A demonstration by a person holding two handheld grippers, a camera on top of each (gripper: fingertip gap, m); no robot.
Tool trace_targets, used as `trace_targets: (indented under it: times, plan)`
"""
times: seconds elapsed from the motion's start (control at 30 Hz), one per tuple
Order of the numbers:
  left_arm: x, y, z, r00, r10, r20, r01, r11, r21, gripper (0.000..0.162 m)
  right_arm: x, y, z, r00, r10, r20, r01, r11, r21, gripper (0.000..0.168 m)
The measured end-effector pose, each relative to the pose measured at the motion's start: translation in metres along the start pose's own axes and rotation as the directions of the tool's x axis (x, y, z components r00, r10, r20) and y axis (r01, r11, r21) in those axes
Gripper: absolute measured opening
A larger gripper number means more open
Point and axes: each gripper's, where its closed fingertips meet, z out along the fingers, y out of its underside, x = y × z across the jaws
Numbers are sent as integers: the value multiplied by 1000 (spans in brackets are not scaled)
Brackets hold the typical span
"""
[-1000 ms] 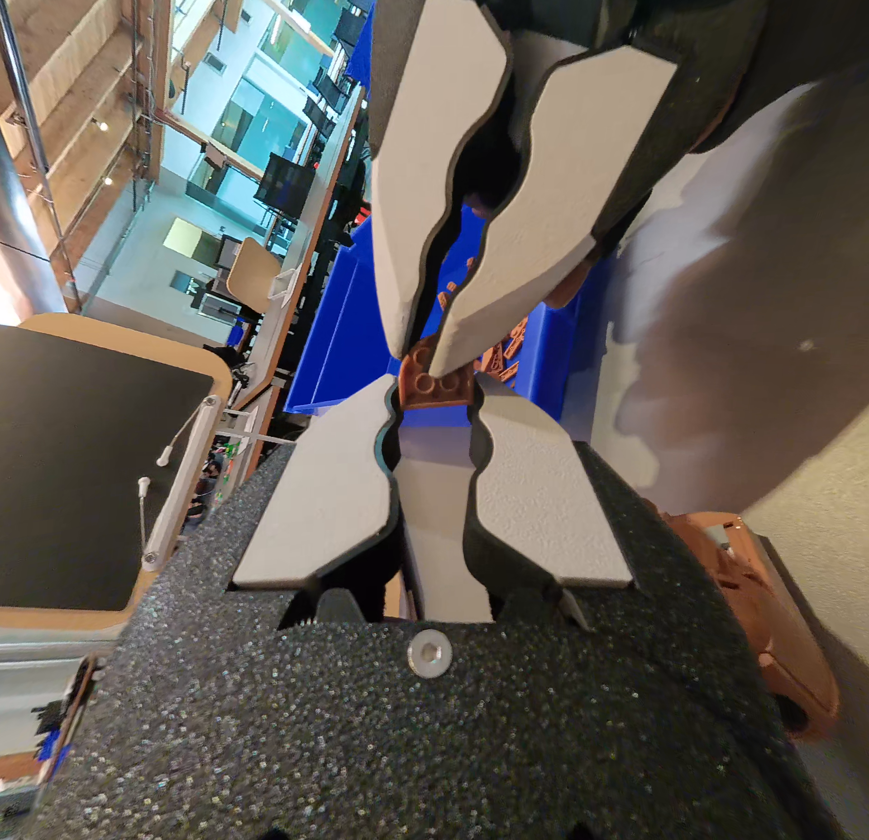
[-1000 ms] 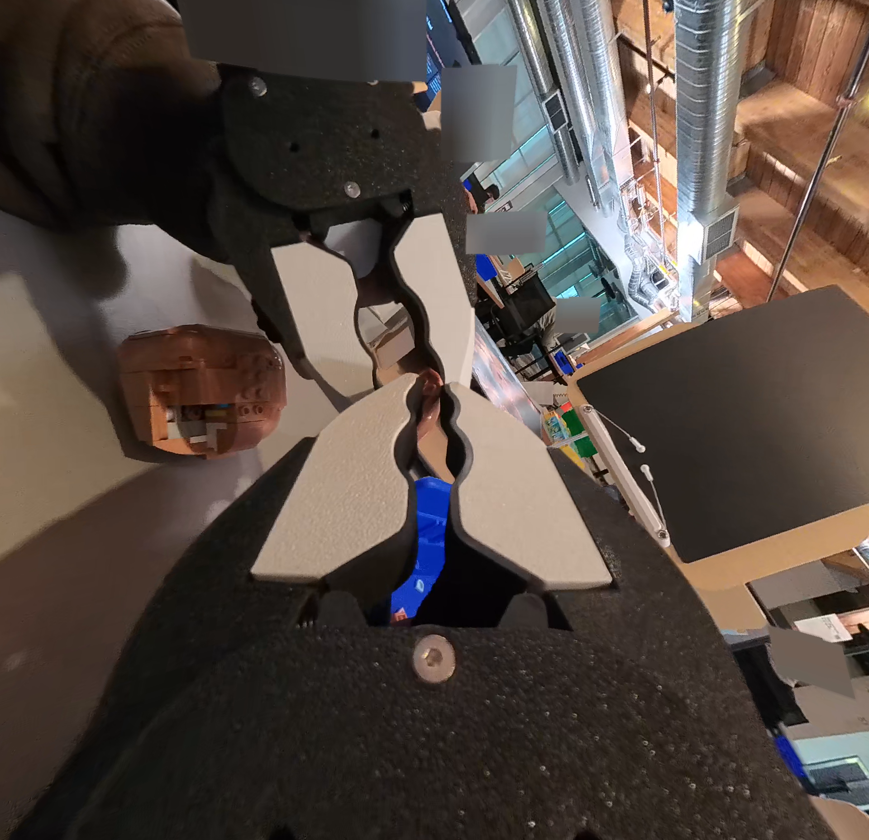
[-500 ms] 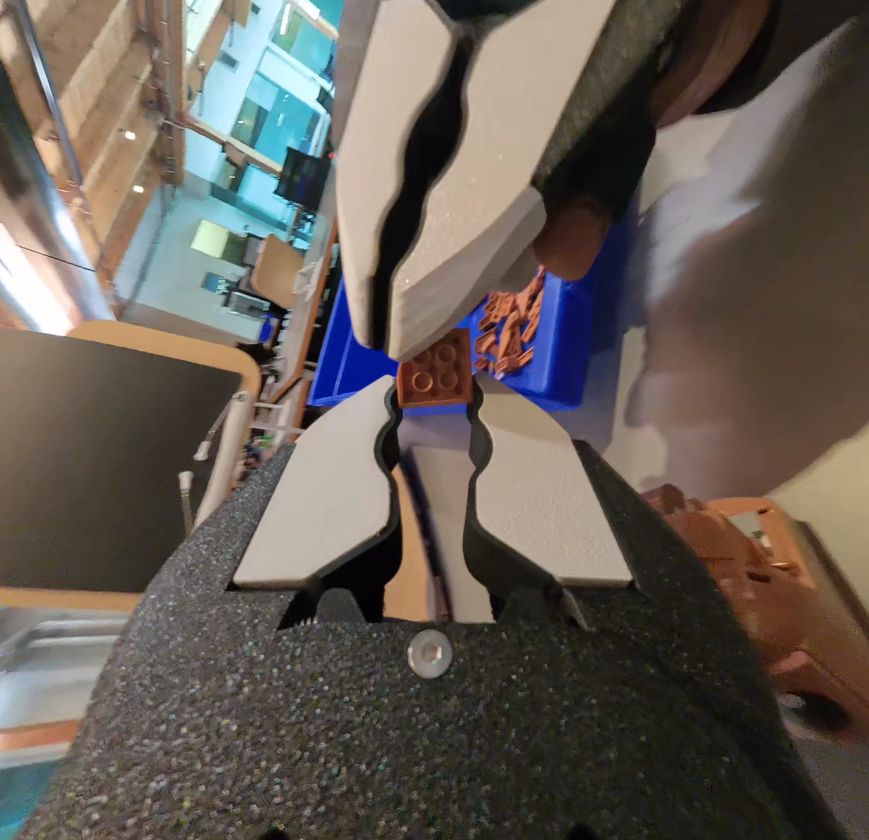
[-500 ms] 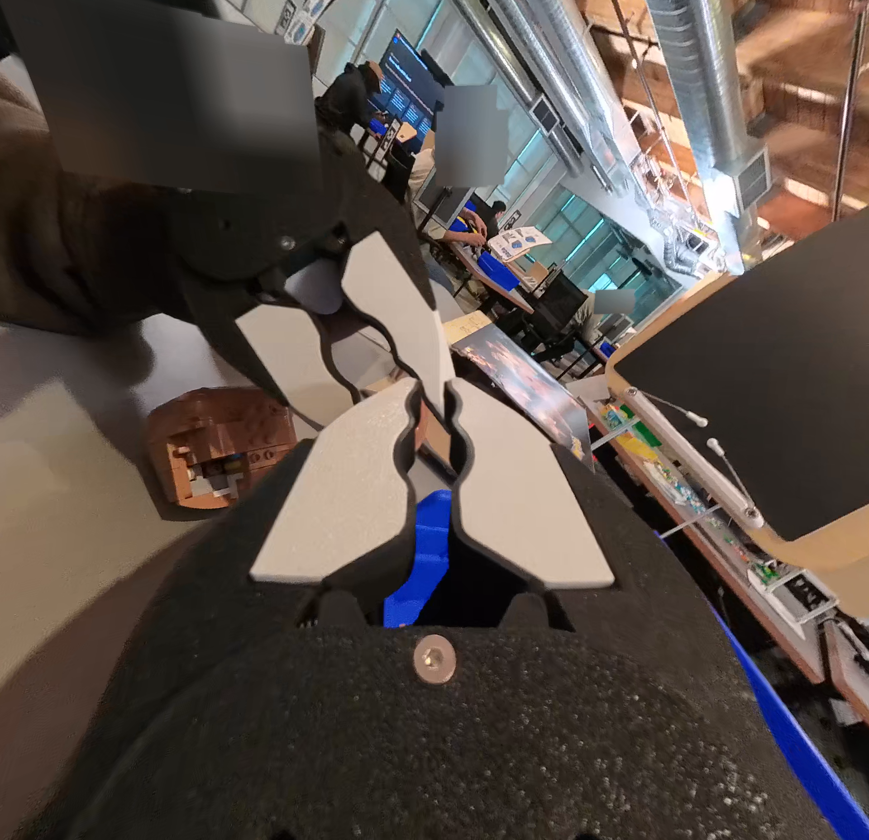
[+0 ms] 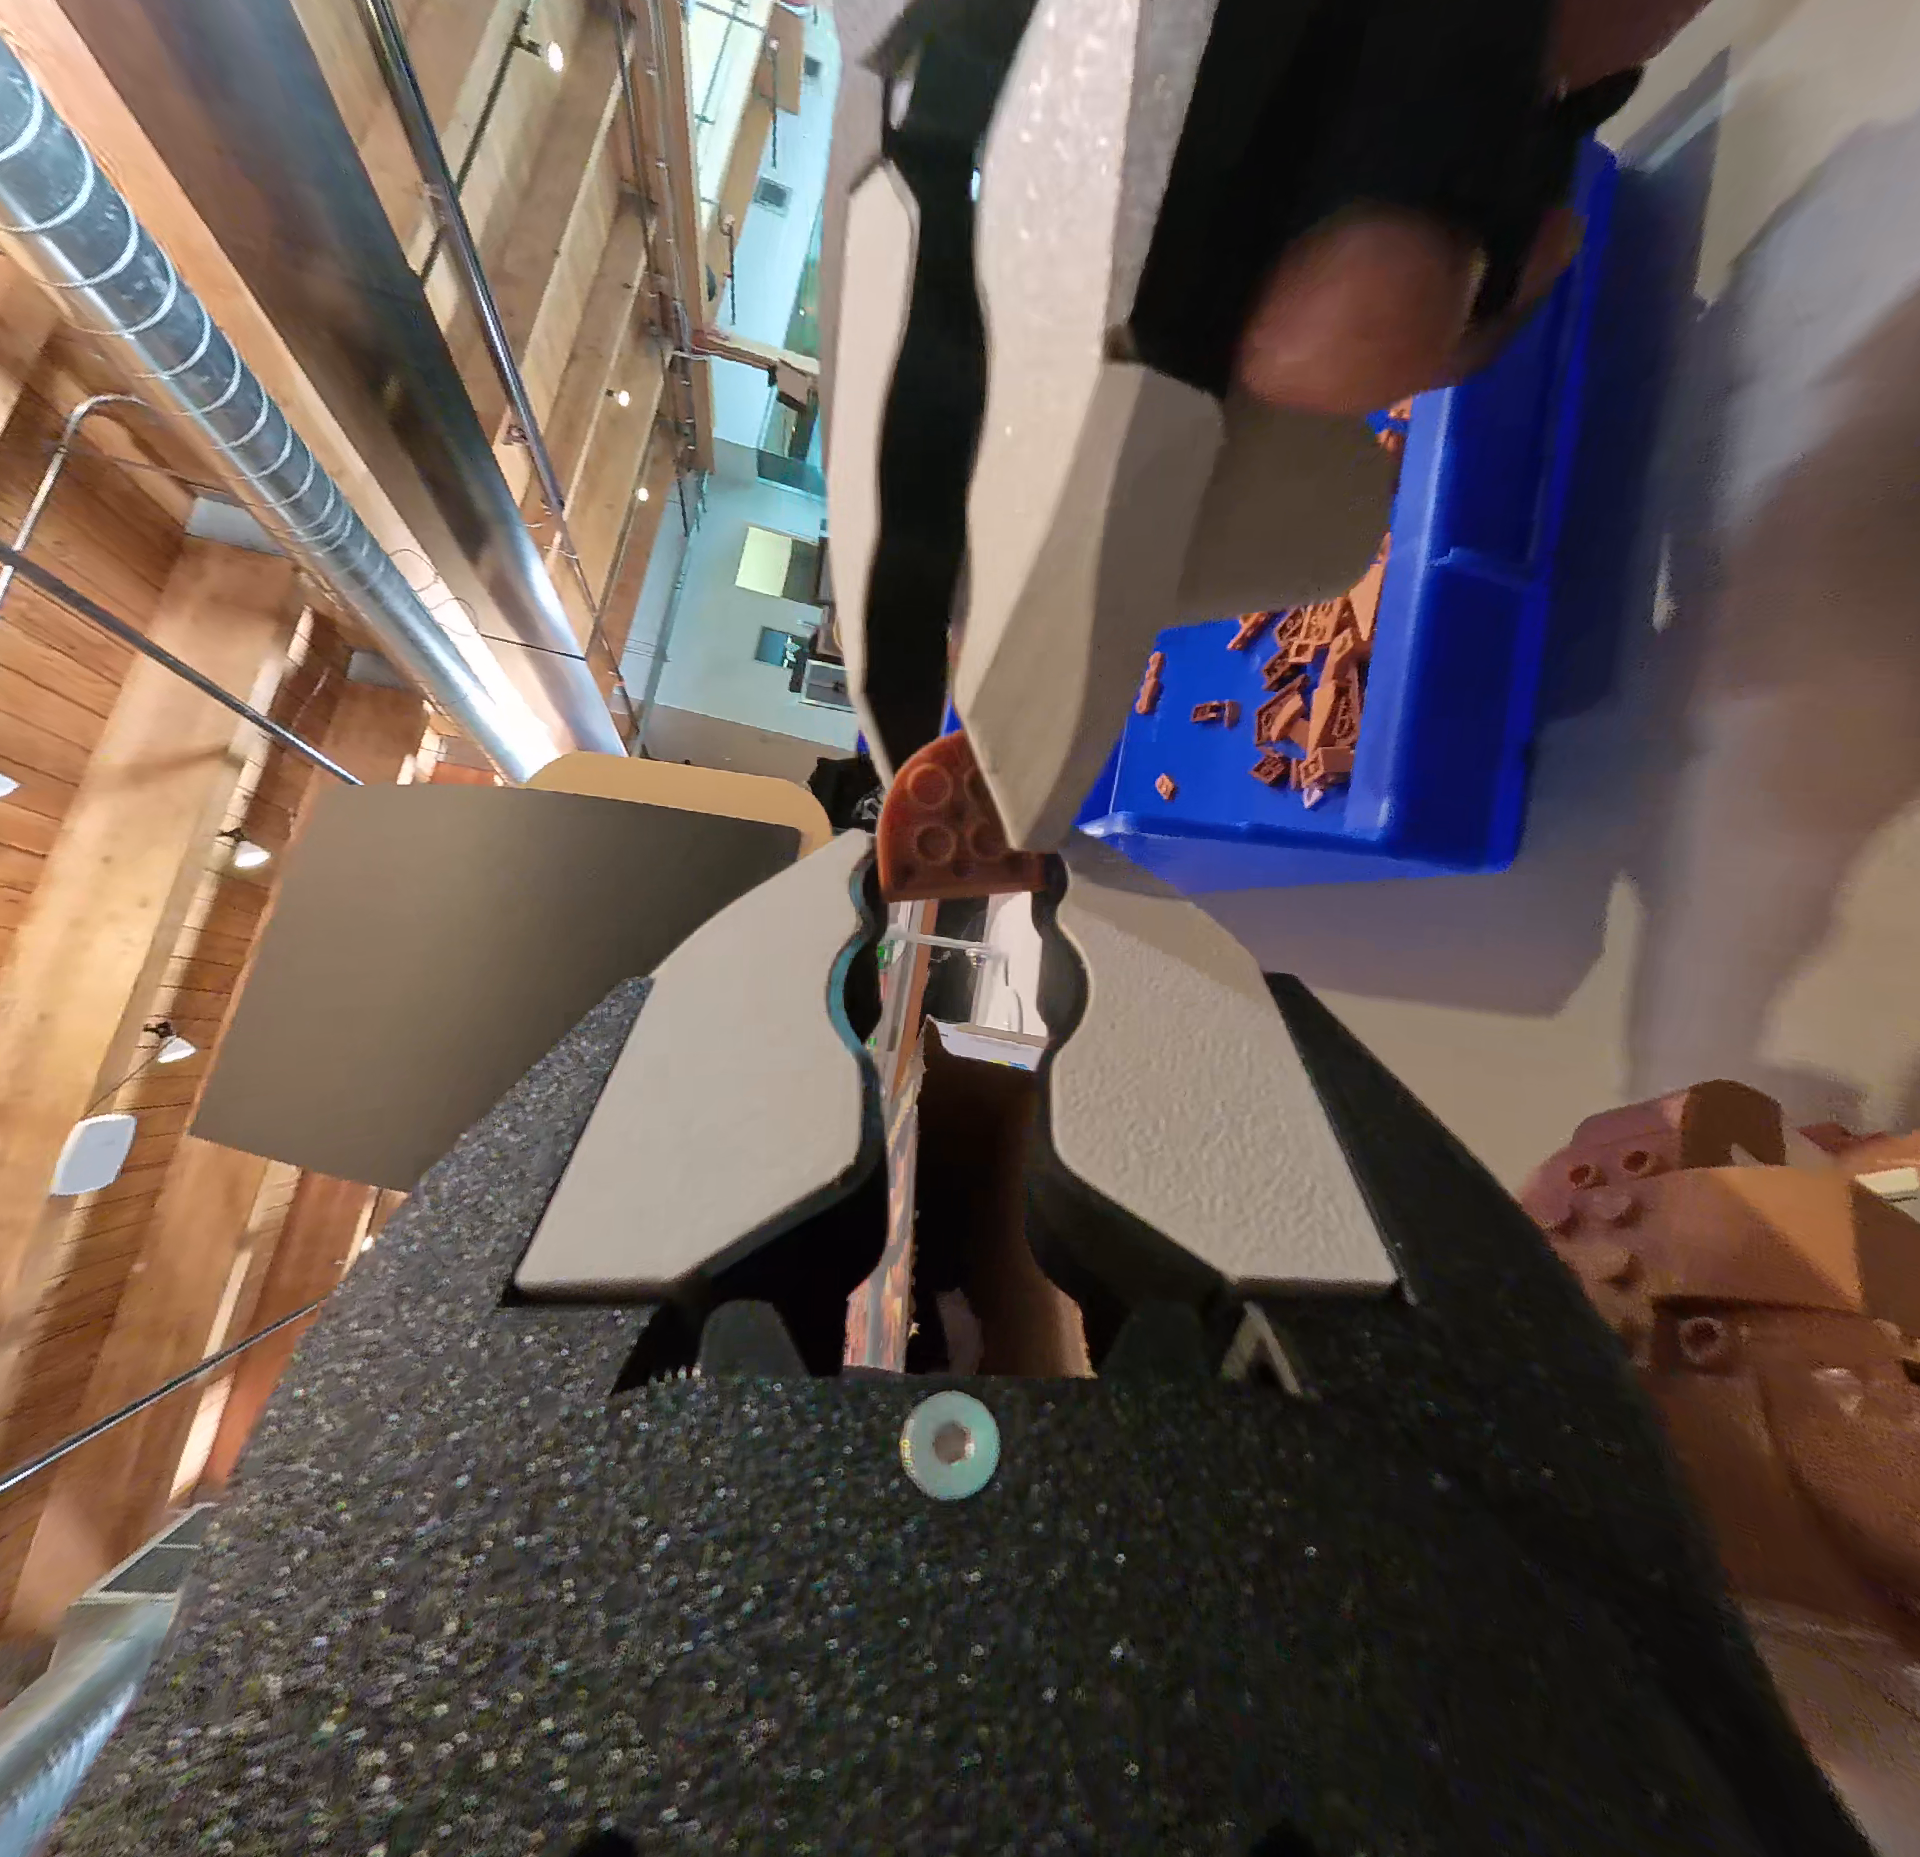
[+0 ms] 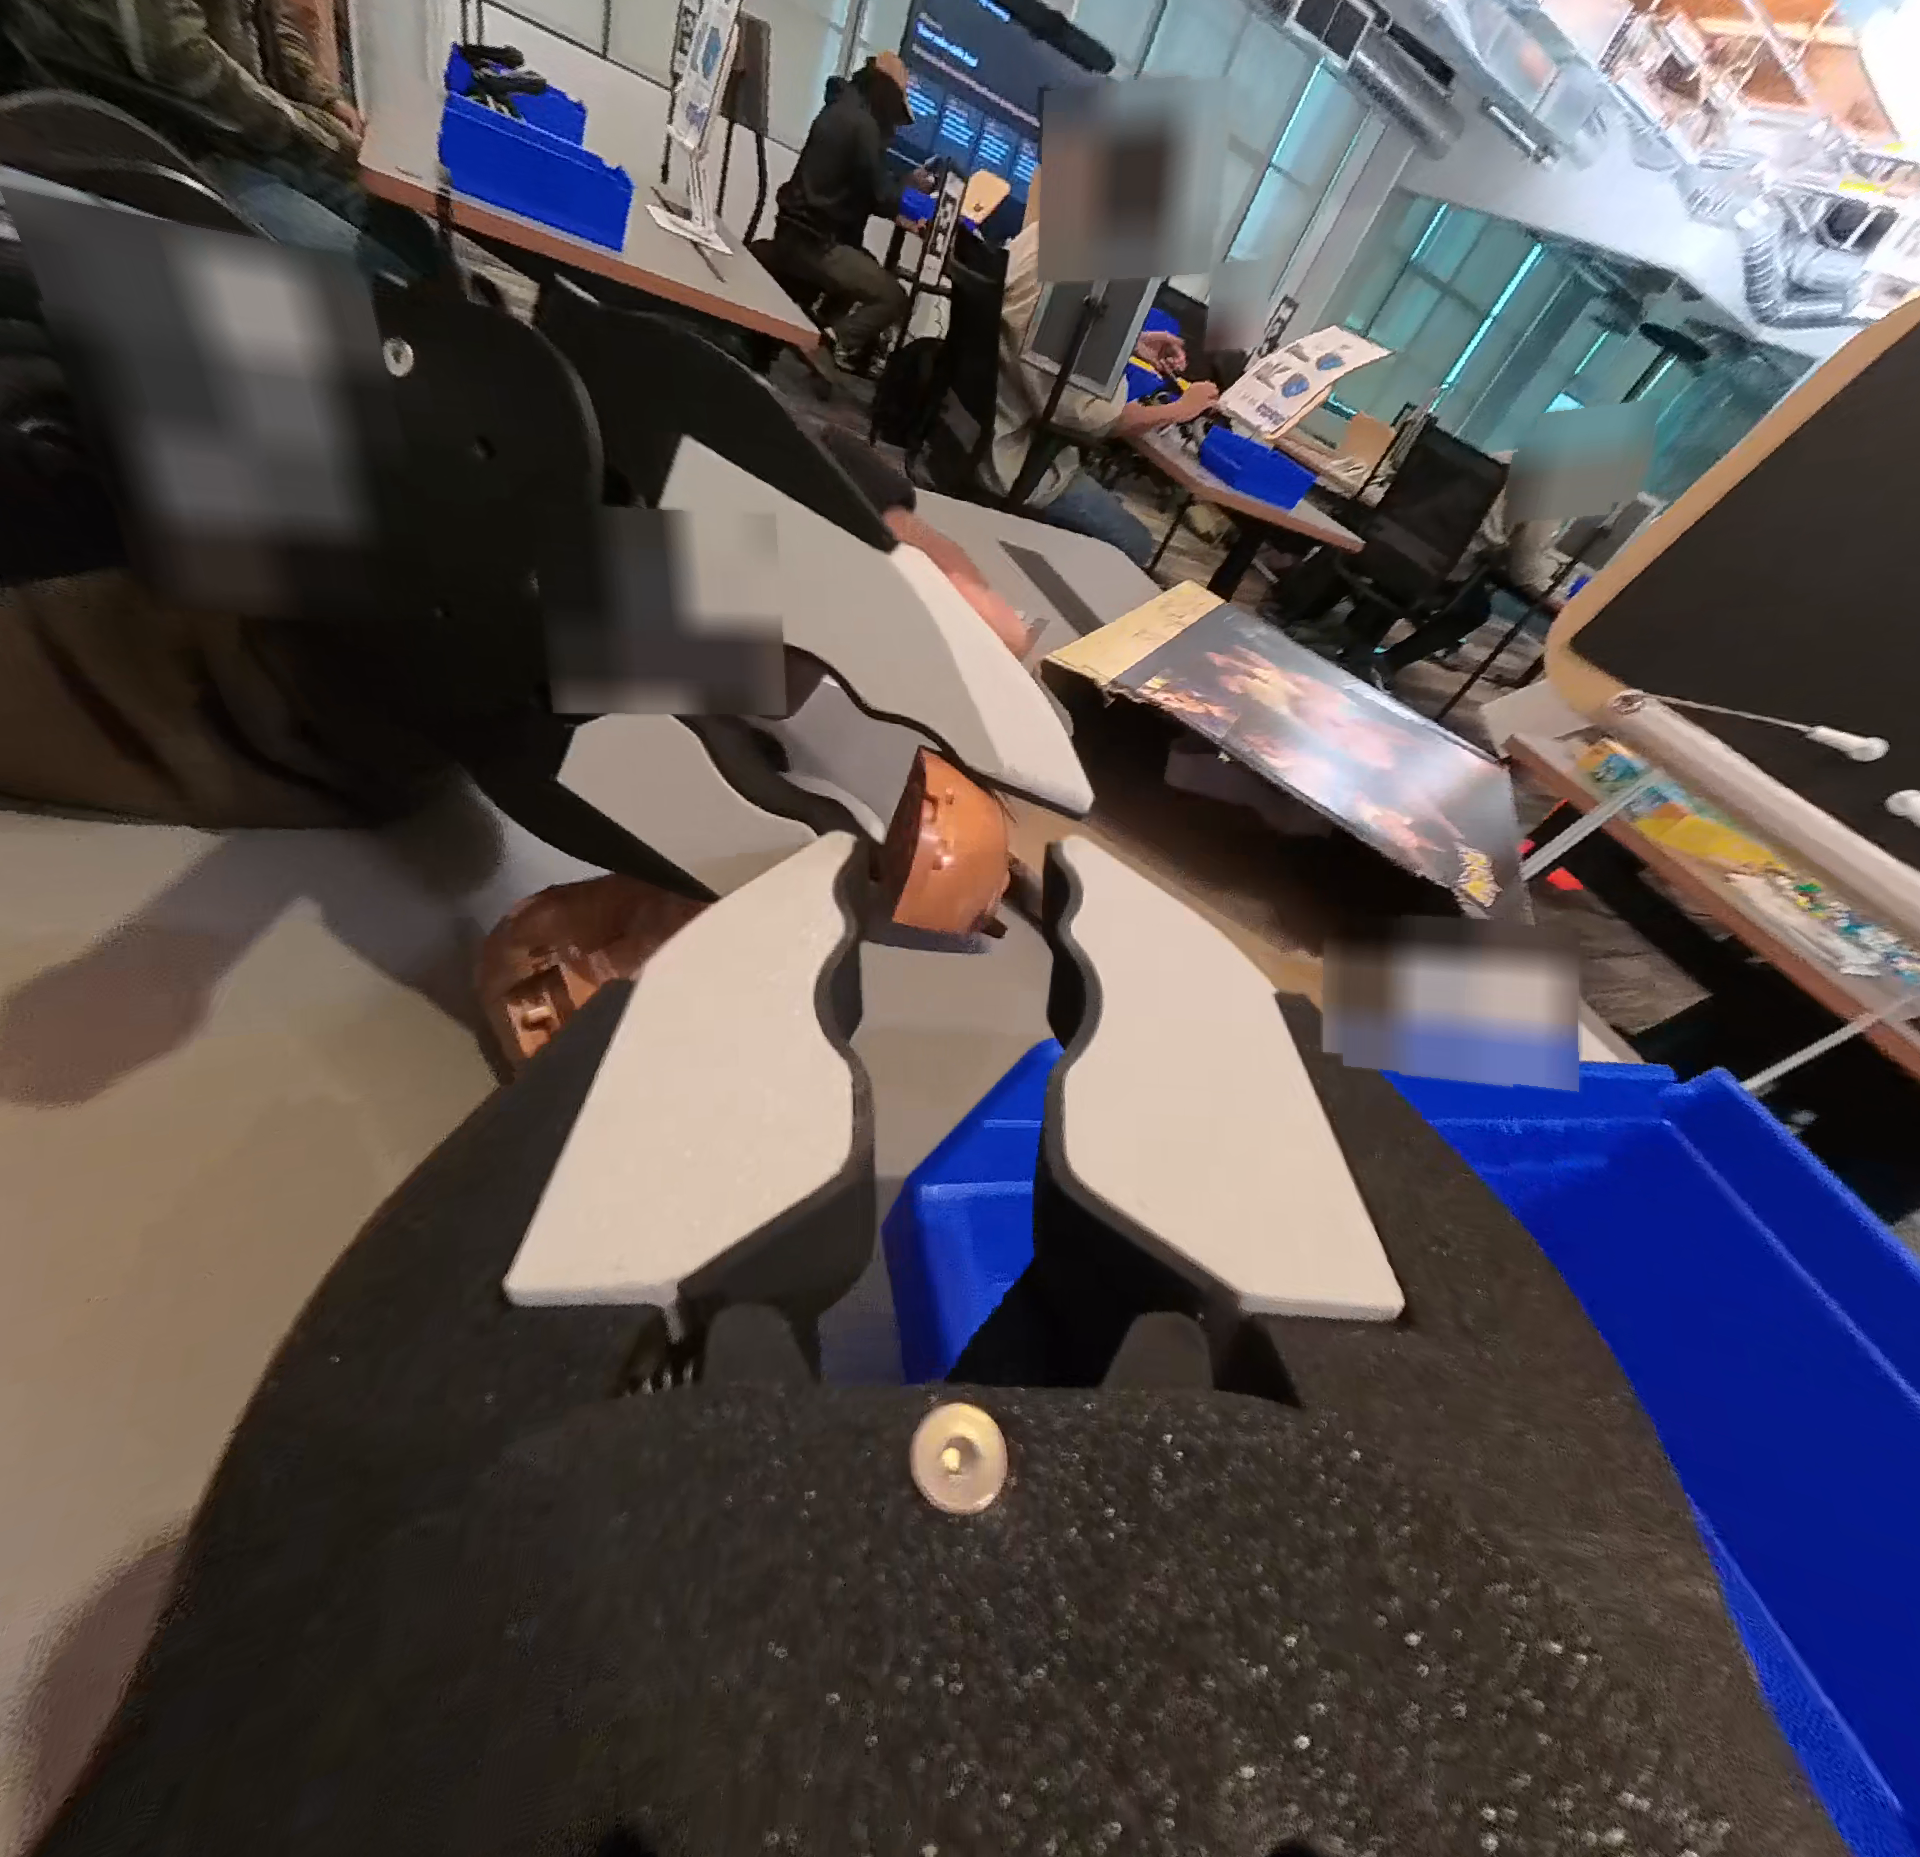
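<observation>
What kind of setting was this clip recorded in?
Probably a shared workshop or event hall: long tables with seated people, a wall screen, exposed ceiling ducts, and a blue bin of brown toy bricks.

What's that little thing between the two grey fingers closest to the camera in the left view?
A small brown studded brick, pinched at the tips of the left gripper. The right gripper touches it from above. The left wrist view shows this.

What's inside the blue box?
The blue bin holds a heap of little brown bricks. The right gripper and a finger cover its far part.
</observation>
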Motion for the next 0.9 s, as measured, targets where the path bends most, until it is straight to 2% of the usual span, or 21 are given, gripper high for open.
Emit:
trace_targets:
  times: [0.07, 0.17, 0.3, 0.37, 0.47, 0.53, 0.6, 0.7, 0.9]
  plan:
    - [0, -2, -1, 1000, 15, 2, -15, 1000, 10, 26, -3, 1, 2, 1000, 23, 21, -23, 1000, 2, 21]
    - [2, -4, -1, 999, 36, 2, -36, 999, 28, 26, -5, 2, 2, 997, 59, 46, -59, 998, 1, 21]
    - [-1, -12, -4, 1000, -26, 2, 25, 991, 129, 26, -9, -6, -1, 972, 182, 150, -193, 979, 64, 20]
    - [-3, -20, -7, 997, -79, -15, 80, 976, 204, 29, -13, -12, -4, 930, 275, 242, -308, 946, 106, 20]
    - [-3, -32, -12, 977, -195, -87, 212, 930, 299, 40, -18, -23, -8, 819, 412, 400, -507, 845, 168, 20]
    - [-4, -37, -13, 957, -259, -134, 290, 899, 329, 46, -19, -30, -12, 749, 452, 485, -597, 778, 196, 20]
    - [-3, -40, -14, 934, -307, -180, 352, 872, 340, 44, -20, -39, -17, 679, 465, 568, -672, 705, 226, 20]
    - [-4, -43, -15, 905, -366, -216, 422, 834, 356, 40, -20, -42, -18, 622, 481, 619, -730, 642, 235, 20]
    - [-12, -47, -19, 885, -409, -223, 466, 794, 391, 36, -21, -42, -18, 563, 499, 659, -774, 597, 210, 20]
